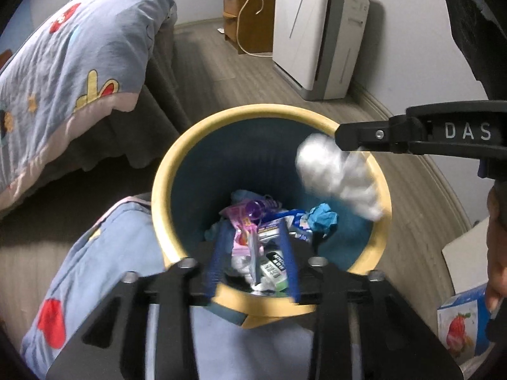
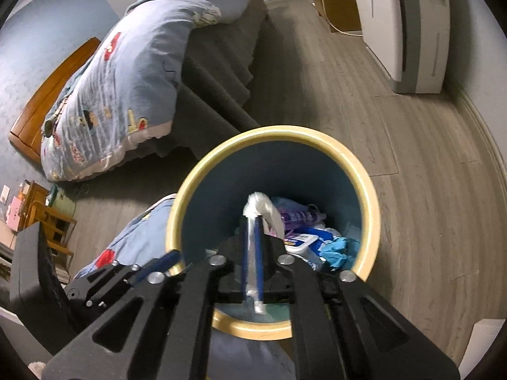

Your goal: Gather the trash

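A blue trash bin with a yellow rim (image 1: 164,171) stands on the floor and holds several wrappers and papers (image 1: 263,231). It also shows in the right wrist view (image 2: 372,209). My right gripper (image 2: 252,224) is shut on a crumpled clear plastic bag (image 2: 263,209) and holds it over the bin's mouth. In the left wrist view that bag (image 1: 336,174) hangs from the right gripper (image 1: 345,141) at the bin's right rim. My left gripper (image 1: 253,253) is open above the bin, with nothing between its blue fingers (image 1: 218,253).
A bed with a blue patterned quilt (image 1: 63,72) lies to the left, and part of the quilt (image 1: 104,253) hangs beside the bin. A white air purifier (image 1: 317,31) and a wooden cabinet (image 1: 247,9) stand by the far wall. A printed box (image 1: 462,323) is at the right.
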Motion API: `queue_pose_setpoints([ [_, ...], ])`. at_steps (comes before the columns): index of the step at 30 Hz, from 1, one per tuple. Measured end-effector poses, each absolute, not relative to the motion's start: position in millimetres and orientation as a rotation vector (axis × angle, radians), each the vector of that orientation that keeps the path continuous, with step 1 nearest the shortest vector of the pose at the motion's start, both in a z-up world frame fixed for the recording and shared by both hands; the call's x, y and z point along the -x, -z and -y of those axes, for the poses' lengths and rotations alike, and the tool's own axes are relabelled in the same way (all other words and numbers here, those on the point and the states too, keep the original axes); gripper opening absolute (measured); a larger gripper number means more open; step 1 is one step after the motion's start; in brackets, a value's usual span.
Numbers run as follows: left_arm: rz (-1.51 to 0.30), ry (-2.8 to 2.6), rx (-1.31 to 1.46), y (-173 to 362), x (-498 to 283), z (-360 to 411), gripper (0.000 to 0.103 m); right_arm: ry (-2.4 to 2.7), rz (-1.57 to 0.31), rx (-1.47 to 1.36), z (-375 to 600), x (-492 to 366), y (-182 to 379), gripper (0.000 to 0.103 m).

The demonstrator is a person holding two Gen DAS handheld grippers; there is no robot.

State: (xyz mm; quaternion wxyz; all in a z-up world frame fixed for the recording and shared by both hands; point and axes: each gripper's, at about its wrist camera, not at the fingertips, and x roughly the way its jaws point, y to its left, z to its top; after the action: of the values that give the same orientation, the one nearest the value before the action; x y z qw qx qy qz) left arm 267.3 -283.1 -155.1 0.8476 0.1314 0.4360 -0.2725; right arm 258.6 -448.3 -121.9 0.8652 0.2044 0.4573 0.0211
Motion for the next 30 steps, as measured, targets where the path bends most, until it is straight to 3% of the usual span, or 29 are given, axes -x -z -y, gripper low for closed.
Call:
queue_pose_setpoints([
  [1, -0.914, 0.576, -0.272, 155.9, -266.4, 281.9, 0.045, -0.038, -0.960, -0.427, 450.0, -257.8, 122.5, 0.023],
  [5, -0.907, 0.570, -0.265, 153.7, -260.1, 273.4, 0.046, -0.027, -0.965, -0.391, 453.2, -252.1, 118.9, 0.024],
  [9, -0.870, 0.559, -0.239, 131.8, -242.1, 256.1, 0.061, -0.025, -0.932, -0.329, 454.1, -237.9, 103.4, 0.029],
  [11, -0.850, 0.559, -0.223, 118.7, -230.7, 248.8, 0.069, -0.019, -0.929, -0.285, 452.8, -225.5, 96.8, 0.042],
  [13, -0.823, 0.547, -0.215, 103.3, -216.1, 240.6, 0.082, -0.021, -0.914, -0.232, 451.1, -210.7, 86.3, 0.045],
  [16, -0.796, 0.516, -0.204, 84.2, -199.3, 230.3, 0.094, -0.003, -0.875, -0.200, 451.1, -190.3, 70.7, 0.070],
  [22, -0.754, 0.468, -0.258, 59.8, -165.4, 217.2, 0.098, 0.056, -0.782, -0.234, 446.2, -150.7, 35.9, 0.097],
  [30, -0.754, 0.417, -0.214, 50.8, -154.6, 201.3, 0.098, 0.090, -0.738, -0.115, 416.2, -121.5, 16.9, 0.097],
])
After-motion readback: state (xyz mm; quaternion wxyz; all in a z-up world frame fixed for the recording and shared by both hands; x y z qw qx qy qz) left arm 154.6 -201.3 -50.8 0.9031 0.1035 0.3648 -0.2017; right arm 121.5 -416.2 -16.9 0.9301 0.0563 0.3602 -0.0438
